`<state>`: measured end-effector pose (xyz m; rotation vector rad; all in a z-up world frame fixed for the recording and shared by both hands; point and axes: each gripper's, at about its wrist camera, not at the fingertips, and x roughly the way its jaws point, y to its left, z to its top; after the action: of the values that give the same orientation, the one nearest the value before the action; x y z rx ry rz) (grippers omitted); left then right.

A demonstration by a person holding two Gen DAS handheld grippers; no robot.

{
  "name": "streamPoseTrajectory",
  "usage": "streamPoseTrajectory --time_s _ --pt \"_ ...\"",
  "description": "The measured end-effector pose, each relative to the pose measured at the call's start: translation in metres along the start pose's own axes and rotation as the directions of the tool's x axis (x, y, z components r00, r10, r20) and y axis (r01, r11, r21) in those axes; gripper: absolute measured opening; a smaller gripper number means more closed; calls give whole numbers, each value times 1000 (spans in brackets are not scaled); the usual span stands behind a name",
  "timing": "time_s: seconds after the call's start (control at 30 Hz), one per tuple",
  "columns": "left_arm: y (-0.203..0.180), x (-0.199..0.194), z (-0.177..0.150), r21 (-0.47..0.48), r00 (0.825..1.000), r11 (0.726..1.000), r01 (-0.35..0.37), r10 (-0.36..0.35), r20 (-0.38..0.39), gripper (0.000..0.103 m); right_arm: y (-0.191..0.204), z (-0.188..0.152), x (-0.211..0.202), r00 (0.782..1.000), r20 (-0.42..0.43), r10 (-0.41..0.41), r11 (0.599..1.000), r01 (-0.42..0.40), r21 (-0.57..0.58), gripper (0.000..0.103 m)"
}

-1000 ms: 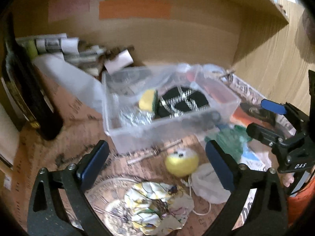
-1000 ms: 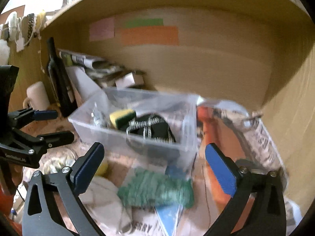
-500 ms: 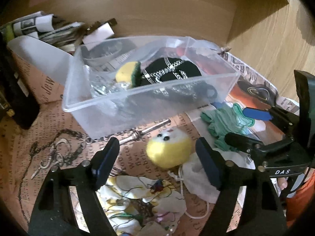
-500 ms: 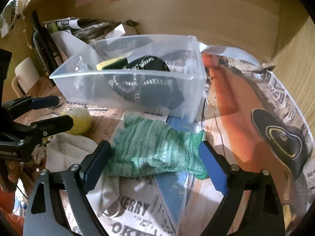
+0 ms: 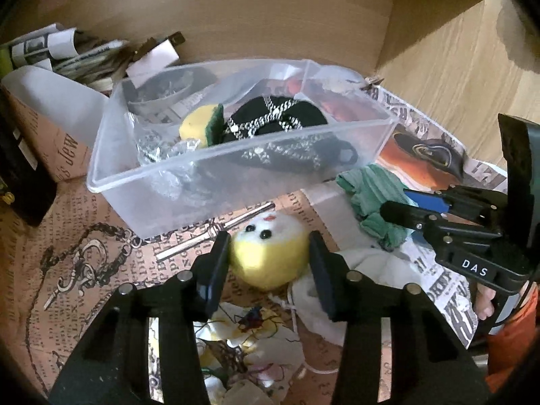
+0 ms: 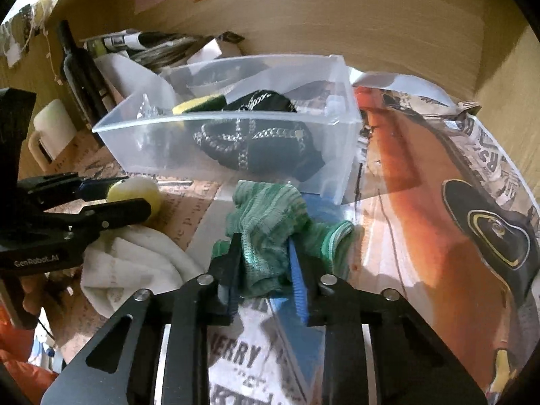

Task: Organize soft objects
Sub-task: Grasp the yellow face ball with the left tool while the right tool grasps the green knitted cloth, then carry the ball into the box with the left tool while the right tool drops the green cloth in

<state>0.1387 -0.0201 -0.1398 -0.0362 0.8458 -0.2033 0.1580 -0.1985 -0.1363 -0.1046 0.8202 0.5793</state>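
My left gripper (image 5: 268, 261) is shut on a yellow plush ball (image 5: 270, 253) with a white face and black eyes, low over the table. My right gripper (image 6: 265, 270) is shut on a green knitted cloth (image 6: 270, 216) in front of the clear plastic bin (image 6: 236, 128). The bin (image 5: 216, 182) holds a black hat with silver chains (image 5: 276, 121), a yellow and green sponge (image 5: 202, 125) and crumpled foil. The ball (image 6: 135, 190) and the left gripper (image 6: 101, 209) also show in the right wrist view; the cloth (image 5: 371, 189) and the right gripper (image 5: 408, 207) show in the left wrist view.
A white cloth pouch (image 5: 337, 290) and an embroidered yellow cloth (image 5: 249, 337) lie near me. A metal rod (image 5: 216, 236) and a chain (image 5: 87, 263) lie on the newspaper. A dark bottle (image 6: 81, 67), a mug (image 6: 50, 131) and rolled papers (image 5: 67, 54) stand left, wooden walls behind and right.
Both grippers moved forward and down and closed: the left one on the yellow plush ball, the right one on the green cloth, which is now bunched between its fingers.
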Motion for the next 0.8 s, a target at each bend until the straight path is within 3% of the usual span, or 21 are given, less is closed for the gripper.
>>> streamPoseTrajectory --time_s 0.33,0.57,0.8 --pt "-4 -43 16 12 991 1000 -21 19 130 46 3 20 -49 989 144 -17 1000 19 -13 21" --pt "0 -67 37 4 973 999 -51 49 224 46 10 43 -75 964 267 -5 999 14 -32 21" --pt "10 -65 58 -14 964 997 -73 74 256 46 19 72 -76 938 347 7 998 16 -63 21"
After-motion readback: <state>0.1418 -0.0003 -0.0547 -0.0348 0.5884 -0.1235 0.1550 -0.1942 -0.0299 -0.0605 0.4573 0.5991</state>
